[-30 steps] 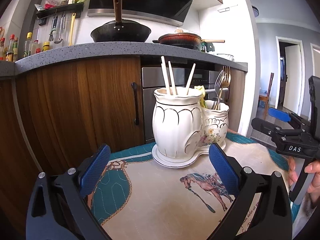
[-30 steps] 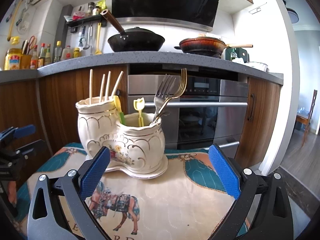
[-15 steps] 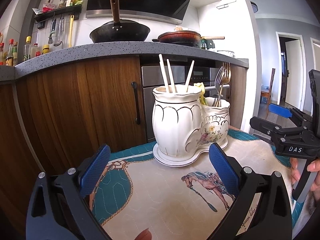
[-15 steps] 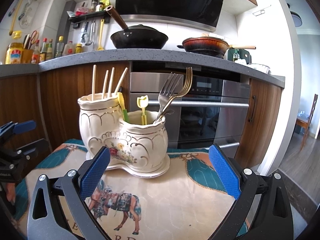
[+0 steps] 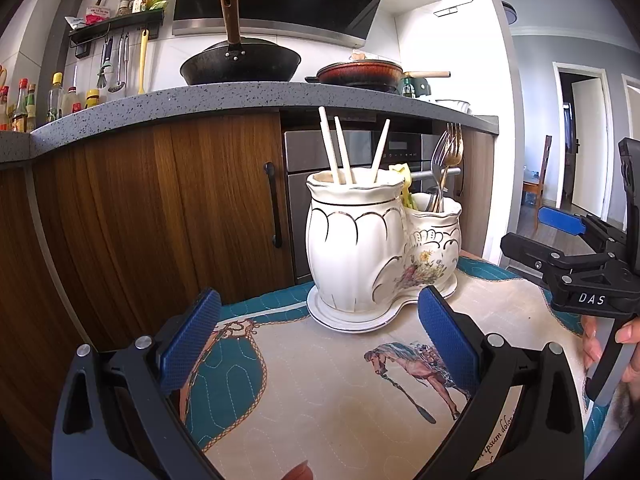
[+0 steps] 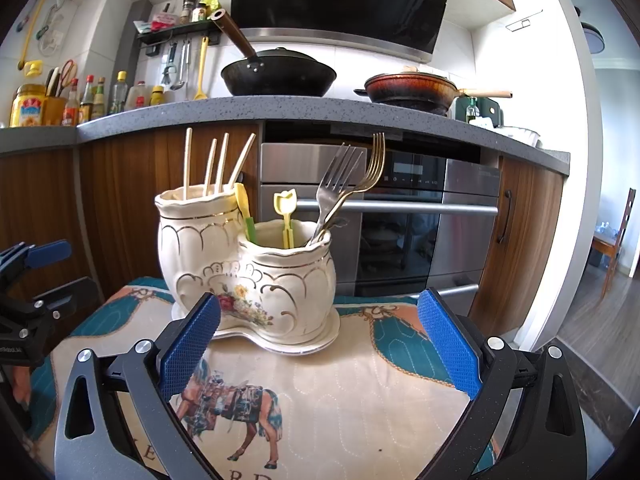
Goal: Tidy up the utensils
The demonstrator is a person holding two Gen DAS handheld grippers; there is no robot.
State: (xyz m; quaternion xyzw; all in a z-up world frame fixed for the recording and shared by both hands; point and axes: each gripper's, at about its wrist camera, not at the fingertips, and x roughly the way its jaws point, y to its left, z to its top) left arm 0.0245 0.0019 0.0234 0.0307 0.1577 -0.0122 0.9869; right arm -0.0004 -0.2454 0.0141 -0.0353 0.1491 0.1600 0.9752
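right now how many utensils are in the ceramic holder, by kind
chopsticks: 4, in the taller pot
forks: 2, one silver and one gold, in the shorter pot
small yellow picks: 2, one by the join of the pots, one in the shorter pot
total: 8

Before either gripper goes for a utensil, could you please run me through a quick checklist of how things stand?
1. Left gripper jaws open and empty: ok.
2. Right gripper jaws open and empty: ok.
3. Ceramic holder upright on its saucer: ok.
4. Chopsticks in the taller pot, forks in the shorter pot: ok.
5. Cloth between right gripper and holder bare: ok.
6. Which utensil is misplaced: cannot tell.
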